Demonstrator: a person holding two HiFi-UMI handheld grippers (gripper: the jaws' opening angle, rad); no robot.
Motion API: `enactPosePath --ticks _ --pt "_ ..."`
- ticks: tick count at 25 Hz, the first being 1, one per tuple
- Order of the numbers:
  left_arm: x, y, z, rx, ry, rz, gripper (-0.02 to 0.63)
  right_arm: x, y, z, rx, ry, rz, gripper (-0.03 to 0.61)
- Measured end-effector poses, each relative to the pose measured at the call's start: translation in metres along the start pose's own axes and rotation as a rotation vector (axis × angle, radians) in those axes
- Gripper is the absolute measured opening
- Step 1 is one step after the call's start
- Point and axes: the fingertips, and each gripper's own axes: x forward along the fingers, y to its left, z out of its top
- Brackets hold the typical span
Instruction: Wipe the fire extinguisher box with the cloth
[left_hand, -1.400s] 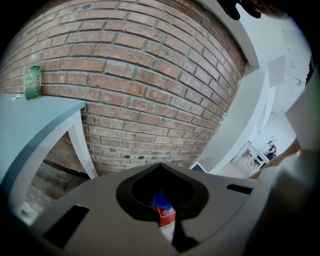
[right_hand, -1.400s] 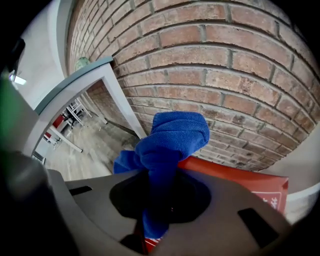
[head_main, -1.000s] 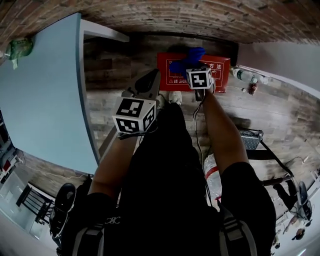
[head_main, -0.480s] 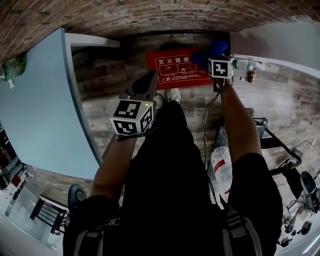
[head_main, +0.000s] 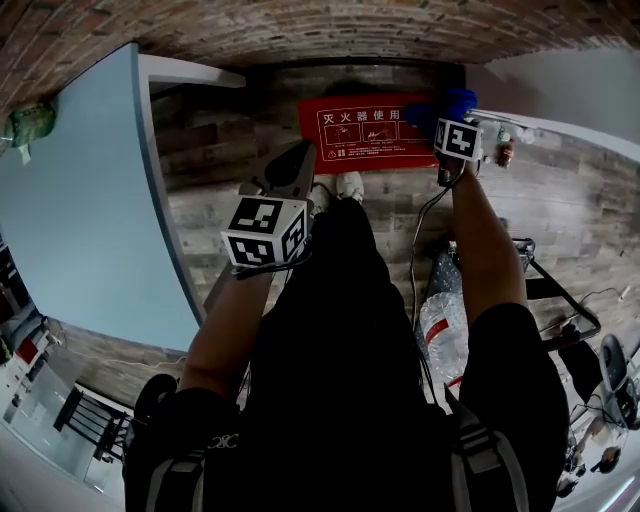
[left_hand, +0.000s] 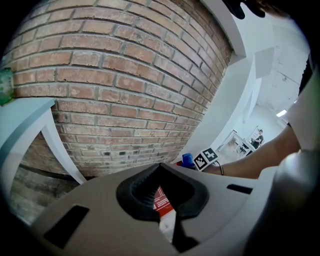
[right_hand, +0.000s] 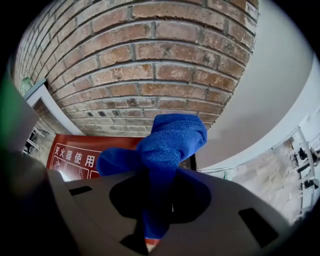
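1. The red fire extinguisher box (head_main: 365, 130) lies on the wooden floor (head_main: 560, 200) at 12 o'clock in the head view, against the brick wall (head_main: 300, 30).
2. Its lid carries white characters reading "灭火器使用". The characters after them are covered by the cloth, and the smaller print below is too small to read.
3. The right tool (right_hand: 157, 200) is clamped on the blue cloth (right_hand: 170, 140), which bunches over the box's 3 o'clock end.
4. The left tool (left_hand: 161, 200) has its jaws together with nothing between them, near the box's 7 o'clock corner.
5. A pale blue worktop (head_main: 80, 200) fills the 9 o'clock side.
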Motion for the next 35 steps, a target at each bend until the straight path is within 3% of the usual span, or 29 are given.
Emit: enactPosePath --ticks 6,10,18,25,35 --pt "-0.011 0.007 -0.003 -0.026 -0.018 0.026 0.005 -0.006 0.004 -0.019 0.099 -0.003 -0.006 0.075" --pt "-0.017 0.01 -0.006 -0.029 -0.016 0.041 0.005 -0.011 0.019 -0.029 0.094 0.012 0.002 0.075" --pt "-0.032 0.014 -0.008 -0.064 -0.042 0.07 0.005 -0.016 0.073 -0.033 -0.098 -0.009 0.022 0.075" --pt "-0.063 0.037 -0.02 -0.117 -0.062 0.145 0.005 -0.017 0.163 -0.032 -0.262 -0.026 0.116 0.075" --pt "-0.095 0.067 -0.033 -0.175 -0.089 0.23 0.005 -0.029 0.281 -0.032 -0.402 -0.019 0.317 0.075"
